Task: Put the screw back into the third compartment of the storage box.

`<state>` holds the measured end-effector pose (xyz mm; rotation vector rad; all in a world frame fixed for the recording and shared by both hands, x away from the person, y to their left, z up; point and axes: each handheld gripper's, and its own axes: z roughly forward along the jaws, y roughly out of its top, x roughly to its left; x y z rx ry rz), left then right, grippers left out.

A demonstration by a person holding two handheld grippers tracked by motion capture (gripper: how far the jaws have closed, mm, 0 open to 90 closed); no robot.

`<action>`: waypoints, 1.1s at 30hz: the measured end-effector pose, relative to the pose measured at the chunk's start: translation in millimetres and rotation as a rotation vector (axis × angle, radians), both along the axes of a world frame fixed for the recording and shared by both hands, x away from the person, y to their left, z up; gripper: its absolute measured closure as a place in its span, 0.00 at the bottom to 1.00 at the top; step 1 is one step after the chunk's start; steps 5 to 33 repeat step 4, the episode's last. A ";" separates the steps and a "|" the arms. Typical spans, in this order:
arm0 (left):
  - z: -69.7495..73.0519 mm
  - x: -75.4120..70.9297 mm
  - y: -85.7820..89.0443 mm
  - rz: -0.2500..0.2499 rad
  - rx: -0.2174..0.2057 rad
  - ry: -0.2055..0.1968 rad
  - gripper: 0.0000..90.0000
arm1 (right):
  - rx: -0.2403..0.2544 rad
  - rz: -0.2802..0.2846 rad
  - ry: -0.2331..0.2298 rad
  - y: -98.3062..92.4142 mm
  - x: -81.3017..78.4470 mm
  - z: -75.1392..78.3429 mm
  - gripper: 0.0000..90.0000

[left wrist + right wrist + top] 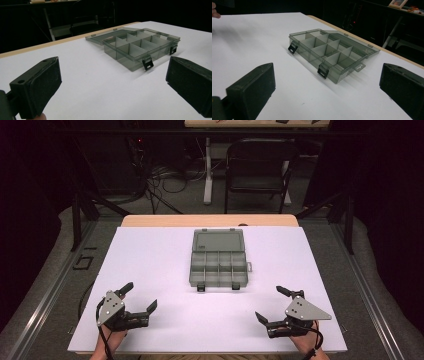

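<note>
I hold my left gripper (140, 296) low over the near left part of the white-topped counter (150, 260), its two black fingers (37, 85) spread wide with only bare white surface between them and nothing gripped. My right gripper (272, 304) sits the same way over the near right part, its black fingers (252, 90) just as far apart and holding nothing. Ahead of both pairs of fingers, between them and toward the far edge, lies the smoky grey translucent plastic organiser box (218, 267), open, with its flat lid (218, 241) folded back onto the counter on the side away from me. Seen from my left fingers the box (141, 47) stands forward and to the right, well apart from the tips; from my right fingers it (329, 53) stands forward and a little to the left, also well apart. Thin dividers split the tray into small compartments, which look empty, though the tinted walls make the far ones hard to read. Two small black latches (201, 287) hang from the box's front wall, the side nearest my fingers. A small tab juts from the box's side wall on my right. Beyond the far edge of the counter, a dark folding chair (259, 170) stands on the floor among loose cables.
</note>
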<state>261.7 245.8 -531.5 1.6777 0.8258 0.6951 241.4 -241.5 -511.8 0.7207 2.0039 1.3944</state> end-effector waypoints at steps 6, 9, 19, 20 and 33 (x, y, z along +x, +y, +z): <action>0.1 1.6 -1.4 -0.004 0.004 0.002 0.00 | -0.007 -0.001 -0.004 -0.2 -1.9 -0.3 0.00; 0.1 1.6 -1.4 -0.004 0.004 0.002 0.00 | -0.007 -0.001 -0.004 -0.2 -1.9 -0.3 0.00; 0.1 1.6 -1.4 -0.004 0.004 0.002 0.00 | -0.007 -0.001 -0.004 -0.2 -1.9 -0.3 0.00; 0.1 1.6 -1.4 -0.004 0.004 0.002 0.00 | -0.007 -0.001 -0.004 -0.2 -1.9 -0.3 0.00; 0.1 1.6 -1.4 -0.004 0.004 0.002 0.00 | -0.007 -0.001 -0.004 -0.2 -1.9 -0.3 0.00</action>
